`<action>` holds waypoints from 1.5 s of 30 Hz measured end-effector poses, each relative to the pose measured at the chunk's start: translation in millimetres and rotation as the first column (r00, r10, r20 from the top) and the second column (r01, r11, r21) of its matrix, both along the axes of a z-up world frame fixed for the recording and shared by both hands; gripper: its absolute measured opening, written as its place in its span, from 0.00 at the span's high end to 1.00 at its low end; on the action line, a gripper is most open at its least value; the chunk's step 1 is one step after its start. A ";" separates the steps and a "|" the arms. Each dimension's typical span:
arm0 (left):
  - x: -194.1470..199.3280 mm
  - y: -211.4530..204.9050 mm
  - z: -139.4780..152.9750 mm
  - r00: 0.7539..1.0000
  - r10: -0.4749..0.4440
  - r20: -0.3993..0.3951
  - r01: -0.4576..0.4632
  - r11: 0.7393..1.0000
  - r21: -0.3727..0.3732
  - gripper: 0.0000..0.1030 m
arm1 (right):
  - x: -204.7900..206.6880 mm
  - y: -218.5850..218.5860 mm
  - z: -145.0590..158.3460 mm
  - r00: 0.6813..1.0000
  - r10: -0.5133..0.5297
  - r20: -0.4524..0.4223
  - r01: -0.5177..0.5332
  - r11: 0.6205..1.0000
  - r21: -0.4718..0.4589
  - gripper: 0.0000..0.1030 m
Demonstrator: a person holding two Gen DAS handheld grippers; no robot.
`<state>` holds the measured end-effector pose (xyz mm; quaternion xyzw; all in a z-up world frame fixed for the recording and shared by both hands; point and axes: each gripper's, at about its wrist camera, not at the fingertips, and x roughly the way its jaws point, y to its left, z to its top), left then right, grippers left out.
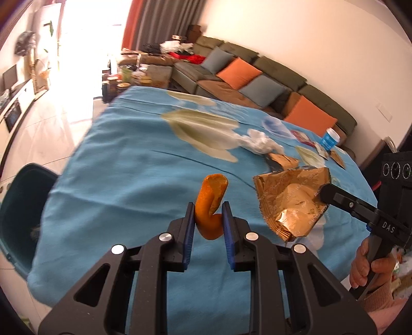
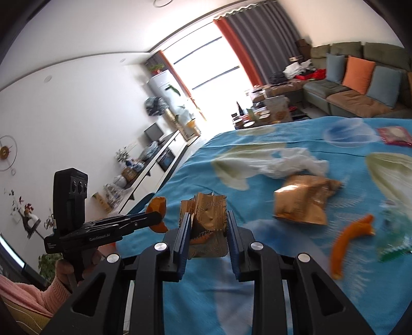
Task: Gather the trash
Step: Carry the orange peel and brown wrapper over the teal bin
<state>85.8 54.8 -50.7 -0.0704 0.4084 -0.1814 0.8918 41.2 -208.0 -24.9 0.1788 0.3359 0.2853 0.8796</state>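
Left gripper clamps orange peel above the blue cloth; right gripper pinches a gold wrapper; both likely go next to the bin left of the cloth.

A long olive sofa runs along the white wall from 12 toward 3 o'clock, with orange cushions and grey-blue cushions on it. At 12 o'clock grey and orange curtains frame a window flooding the pale tiled floor with glare. A low white cabinet lines the wall at 9 o'clock. A cluttered coffee table stands before the sofa.
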 end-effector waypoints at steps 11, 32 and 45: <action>-23.7 54.2 7.7 0.991 0.131 0.024 -0.131 0.991 -0.011 0.79 | 21.0 55.4 7.2 0.993 0.117 0.004 -0.117 0.993 -0.002 0.75; -47.7 133.7 19.2 0.941 0.332 0.072 -0.333 0.943 0.013 0.79 | 57.0 156.5 17.1 0.957 0.291 0.008 -0.291 0.956 -0.031 0.76; -43.5 190.0 19.3 0.891 0.447 0.074 -0.450 0.893 0.026 0.79 | 89.1 217.2 17.7 0.933 0.359 -0.005 -0.359 0.931 -0.062 0.75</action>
